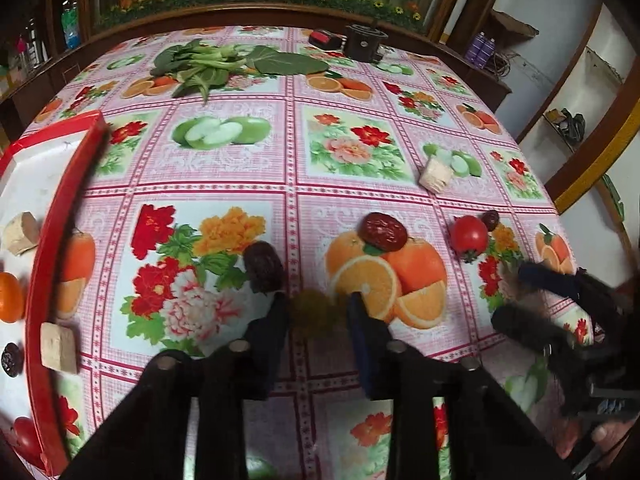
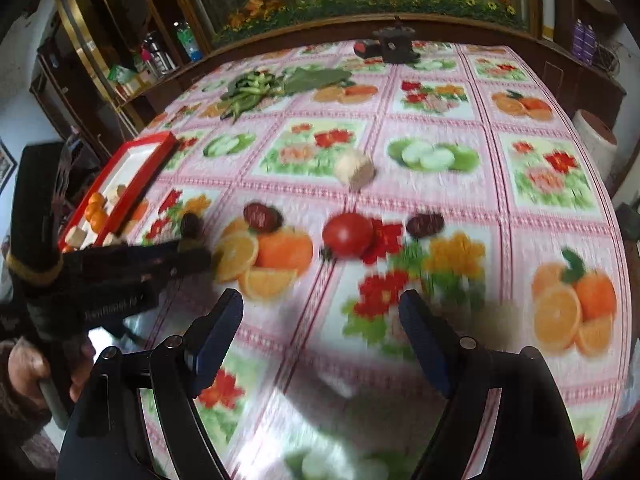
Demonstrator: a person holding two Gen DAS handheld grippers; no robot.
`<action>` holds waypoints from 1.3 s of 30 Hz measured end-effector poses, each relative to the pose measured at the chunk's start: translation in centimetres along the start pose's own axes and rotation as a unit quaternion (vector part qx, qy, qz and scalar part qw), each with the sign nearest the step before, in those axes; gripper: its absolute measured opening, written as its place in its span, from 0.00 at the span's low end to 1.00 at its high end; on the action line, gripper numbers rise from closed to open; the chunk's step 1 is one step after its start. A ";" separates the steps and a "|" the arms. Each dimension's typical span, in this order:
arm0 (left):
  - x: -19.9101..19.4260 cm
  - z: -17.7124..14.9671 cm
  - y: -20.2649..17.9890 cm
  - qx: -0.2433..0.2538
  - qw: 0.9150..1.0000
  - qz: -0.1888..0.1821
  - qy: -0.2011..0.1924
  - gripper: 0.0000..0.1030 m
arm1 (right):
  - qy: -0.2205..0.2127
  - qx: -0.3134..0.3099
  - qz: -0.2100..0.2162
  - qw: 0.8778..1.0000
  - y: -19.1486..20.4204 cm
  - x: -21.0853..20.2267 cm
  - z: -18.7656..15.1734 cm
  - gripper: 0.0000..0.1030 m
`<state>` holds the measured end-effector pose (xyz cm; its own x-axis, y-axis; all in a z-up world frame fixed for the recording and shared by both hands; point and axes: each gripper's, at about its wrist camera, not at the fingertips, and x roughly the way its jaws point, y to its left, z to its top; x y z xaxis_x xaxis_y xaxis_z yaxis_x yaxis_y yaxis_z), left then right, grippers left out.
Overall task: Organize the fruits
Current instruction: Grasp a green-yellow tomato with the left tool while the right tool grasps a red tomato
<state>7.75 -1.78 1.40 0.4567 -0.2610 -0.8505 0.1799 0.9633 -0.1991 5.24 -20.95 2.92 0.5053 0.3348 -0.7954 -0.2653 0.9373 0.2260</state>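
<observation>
Big round surface [image 1: 280, 184] covered in a pink checked oilcloth printed with fruit and flowers, dark wood rim around the far edge. Red-rimmed white rectangular tray [image 1: 68, 184] sits at the left edge; inside it are small orange citrus fruits [image 2: 96, 210], pale beige cut chunks [image 1: 21, 233], a dark wrinkled date [image 1: 10, 360] and something red at the near corner. One more beige chunk [image 1: 59, 346] sits at the tray's red rim; can't tell if it's in or out. Bunch of leafy green vegetables [image 1: 208, 64] lies at the far side, with a black boxy device [image 1: 362, 42] and a small red-and-black item [image 1: 326, 38] beside it. Left gripper [image 1: 318, 314]: jaws closed in on a blurry olive-brown round fruit [image 1: 314, 314], grasping it just above the cloth. Right gripper [image 2: 320, 328]: jaws spread wide, nothing between them, hanging over the near-right part of the cloth. Loose on the cloth: a red tomato [image 2: 348, 235] mid-right, a beige chunk [image 2: 354, 171] beyond it, a dark red date [image 2: 425, 224] just right of the tomato, a larger one [image 1: 383, 232] on a printed orange, and a darker one [image 1: 263, 267] just ahead of the left gripper.
</observation>
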 end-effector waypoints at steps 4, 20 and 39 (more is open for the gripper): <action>-0.2 -0.1 1.0 -0.023 0.999 -0.022 0.003 0.26 | -0.005 -0.023 0.007 1.000 0.0 2.2 1.8 0.78; -1.3 -1.4 0.7 0.004 0.999 -0.042 -0.018 0.25 | 0.005 -0.065 -0.027 0.998 -0.2 3.4 1.5 0.36; -2.0 -3.2 0.7 0.016 0.999 -0.047 -0.002 0.26 | 0.002 -0.067 -0.026 0.997 1.2 4.9 2.4 0.71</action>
<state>4.21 -0.38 1.42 0.4394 -0.3497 -0.8274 0.2495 0.9324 -0.2615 9.37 -17.91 0.62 0.5174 0.2862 -0.8064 -0.3461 0.9319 0.1087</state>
